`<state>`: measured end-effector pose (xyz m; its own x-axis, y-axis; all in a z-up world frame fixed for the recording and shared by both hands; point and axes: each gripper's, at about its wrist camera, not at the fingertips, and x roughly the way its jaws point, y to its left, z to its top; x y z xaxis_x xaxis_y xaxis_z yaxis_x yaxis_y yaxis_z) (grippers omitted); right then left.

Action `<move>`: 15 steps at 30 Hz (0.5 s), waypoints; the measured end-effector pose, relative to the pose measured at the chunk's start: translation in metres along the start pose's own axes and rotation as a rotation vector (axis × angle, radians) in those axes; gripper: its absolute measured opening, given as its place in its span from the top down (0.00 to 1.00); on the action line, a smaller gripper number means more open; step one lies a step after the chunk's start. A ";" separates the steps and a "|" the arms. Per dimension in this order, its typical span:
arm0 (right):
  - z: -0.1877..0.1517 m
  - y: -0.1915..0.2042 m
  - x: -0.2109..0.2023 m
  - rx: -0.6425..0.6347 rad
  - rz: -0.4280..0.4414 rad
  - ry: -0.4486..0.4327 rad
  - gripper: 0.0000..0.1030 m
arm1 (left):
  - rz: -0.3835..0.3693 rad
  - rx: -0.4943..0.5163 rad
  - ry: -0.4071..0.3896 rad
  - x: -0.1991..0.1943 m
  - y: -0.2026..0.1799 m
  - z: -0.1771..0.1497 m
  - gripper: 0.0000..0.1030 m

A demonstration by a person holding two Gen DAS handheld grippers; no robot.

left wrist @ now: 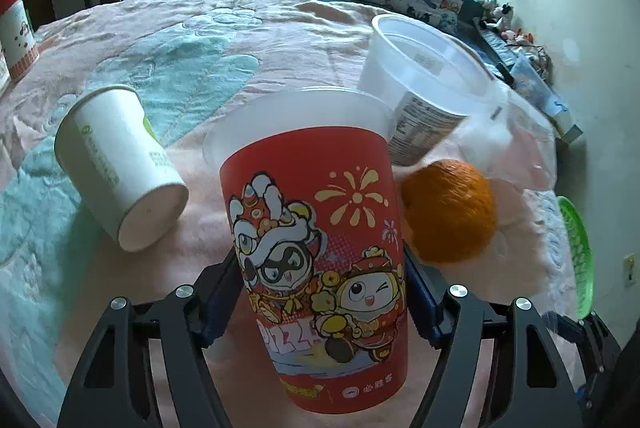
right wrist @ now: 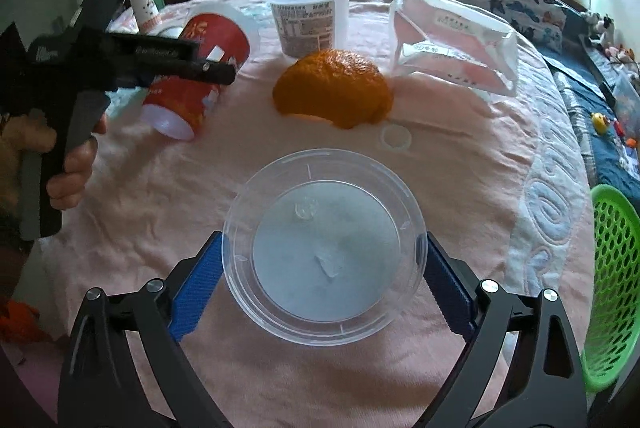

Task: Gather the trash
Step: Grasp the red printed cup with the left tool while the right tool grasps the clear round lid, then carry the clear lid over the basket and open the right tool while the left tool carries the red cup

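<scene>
Left wrist view showed the left gripper [left wrist: 320, 302] with its dark blue pads pressed against both sides of a red cartoon-printed cup [left wrist: 320, 260], which lay tilted on the pink quilted table cover [left wrist: 248, 27], its frosted rim pointing away toward the table's far edge. A white paper cup [left wrist: 120, 167] lay on its side just beside the red one, toward the left edge. An orange peel [left wrist: 448, 209] sat close on the other side, and behind it stood a clear labelled tub [left wrist: 416, 87], with a clear plastic bag [left wrist: 516, 143] next to it toward the right edge.

In the right wrist view, the right gripper [right wrist: 324, 278] stood with its jaws wide, the blue pads on either side of a round clear plastic lid [right wrist: 324, 248] that lay flat near the table's near edge; whether the pads touched its rim could not be told. A small clear ring [right wrist: 396, 139] lay between the lid and the peel. A green perforated basket [right wrist: 612, 284] sat beyond the table's right edge. A person's hand [right wrist: 74, 167] gripped the left gripper's handle.
</scene>
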<state>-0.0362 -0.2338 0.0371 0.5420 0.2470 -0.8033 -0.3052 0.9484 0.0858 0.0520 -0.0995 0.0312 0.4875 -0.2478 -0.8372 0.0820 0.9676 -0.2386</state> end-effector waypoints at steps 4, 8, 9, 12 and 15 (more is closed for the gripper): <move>-0.002 -0.010 -0.014 0.030 0.016 -0.026 0.10 | -0.027 0.016 -0.017 -0.014 -0.003 -0.007 0.33; -0.009 -0.024 -0.031 0.068 0.005 -0.062 0.10 | -0.062 0.040 -0.039 -0.032 -0.012 -0.013 0.33; -0.010 -0.029 -0.037 0.082 -0.002 -0.072 0.10 | -0.075 0.052 -0.049 -0.039 -0.017 -0.015 0.33; -0.016 -0.046 -0.051 0.125 -0.035 -0.098 0.10 | -0.112 0.093 -0.072 -0.052 -0.034 -0.020 0.33; -0.023 -0.068 -0.061 0.174 -0.080 -0.110 0.10 | -0.148 0.134 -0.087 -0.060 -0.052 -0.021 0.33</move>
<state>-0.0665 -0.3178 0.0664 0.6442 0.1810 -0.7432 -0.1236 0.9835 0.1324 0.0001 -0.1360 0.0833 0.5344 -0.3886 -0.7506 0.2708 0.9200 -0.2835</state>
